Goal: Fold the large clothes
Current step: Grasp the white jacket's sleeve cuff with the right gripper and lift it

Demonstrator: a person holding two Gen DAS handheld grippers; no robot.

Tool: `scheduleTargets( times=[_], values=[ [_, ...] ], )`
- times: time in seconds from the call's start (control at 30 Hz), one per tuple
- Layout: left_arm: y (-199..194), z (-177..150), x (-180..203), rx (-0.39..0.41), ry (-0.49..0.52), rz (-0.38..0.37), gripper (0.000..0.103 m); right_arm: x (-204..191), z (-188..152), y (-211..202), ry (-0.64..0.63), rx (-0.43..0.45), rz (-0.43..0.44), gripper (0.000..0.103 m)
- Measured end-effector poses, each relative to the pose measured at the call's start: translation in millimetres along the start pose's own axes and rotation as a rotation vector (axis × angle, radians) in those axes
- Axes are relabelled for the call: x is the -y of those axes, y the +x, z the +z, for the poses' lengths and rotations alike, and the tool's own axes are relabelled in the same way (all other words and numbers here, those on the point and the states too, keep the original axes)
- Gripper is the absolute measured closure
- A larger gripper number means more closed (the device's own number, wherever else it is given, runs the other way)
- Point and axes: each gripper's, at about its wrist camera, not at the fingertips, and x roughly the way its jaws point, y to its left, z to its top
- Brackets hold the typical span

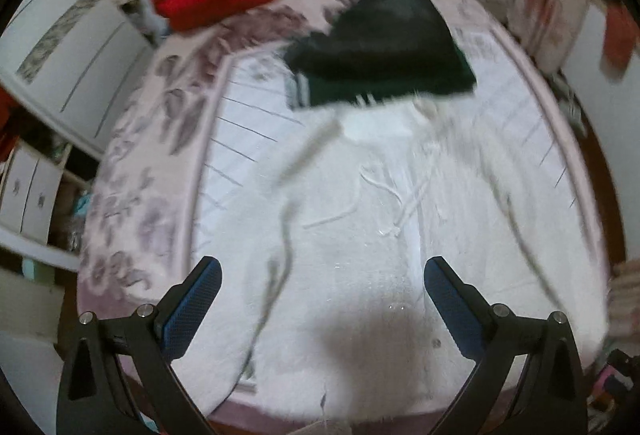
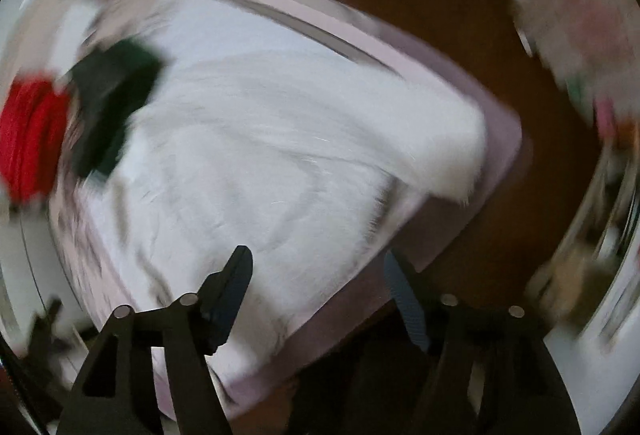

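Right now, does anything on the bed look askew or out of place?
Yes. The white fleece garment lies spread and rumpled, drawstrings loose and tangled, one corner overhanging the bed edge. The dark green garment sits crooked, unevenly folded.

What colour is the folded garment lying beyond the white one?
Dark green, clearest in the left wrist view.

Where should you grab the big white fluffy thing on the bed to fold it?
Probably the white garment's near bottom edge, coming from the foot of the bed. It lies spread flat there, right below the open left gripper, so a corner should lift easily.
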Motion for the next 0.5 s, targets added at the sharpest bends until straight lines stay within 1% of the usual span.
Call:
scheduleTargets(
  times=[0.03,0.07,0.1,0.13,0.17,0.23,0.27,0.3,0.33,0.37,0.43,0.5],
  values=[
    [18.9,-2.6,11.9,-0.017,0.026,-0.002,0.0,28.8,6.9,33.7,0.103,-0.022,0.037,0.031],
    [38.5,-7.4,24.0,-0.036,0.053,-0.007,0.0,58.5,10.2,58.6,0.181,-0.035,0.077,0.031],
    [58.9,-13.9,37.2,-0.065,0.084,0.0,0.0,73.0,10.8,73.9,0.228,-0.039,0.105,0.031],
    [76.8,-21.2,49.2,-0.093,0.112,0.005,0.0,97.9,15.6,103.7,0.319,-0.037,0.157,0.031],
    [88.5,-27.4,57.2,-0.108,0.128,0.002,0.0,115.4,18.4,124.0,0.38,-0.024,0.185,0.031],
    [109.4,-42.0,74.2,-0.14,0.161,0.018,0.0,137.8,23.5,153.9,0.462,-0.012,0.214,0.03],
    [119.3,-48.4,81.7,-0.157,0.172,0.018,0.0,152.2,27.6,175.6,0.532,-0.01,0.244,0.032],
    [127.8,-53.5,89.5,-0.173,0.182,0.022,0.0,162.9,30.0,193.0,0.595,-0.004,0.285,0.038],
    [134.7,-57.6,96.8,-0.188,0.192,0.029,0.0,168.7,35.2,199.9,0.636,0.011,0.323,0.068],
    [140.1,-61.1,104.1,-0.2,0.2,0.033,0.0,173.2,37.8,207.4,0.67,0.042,0.327,0.094],
    [144.3,-62.7,117.5,-0.204,0.206,0.039,0.0,173.6,39.3,203.6,0.678,0.117,0.302,0.095],
    [142.1,-62.7,130.7,-0.199,0.214,0.039,0.0,167.8,45.7,183.6,0.624,0.224,0.253,0.095]
  ],
)
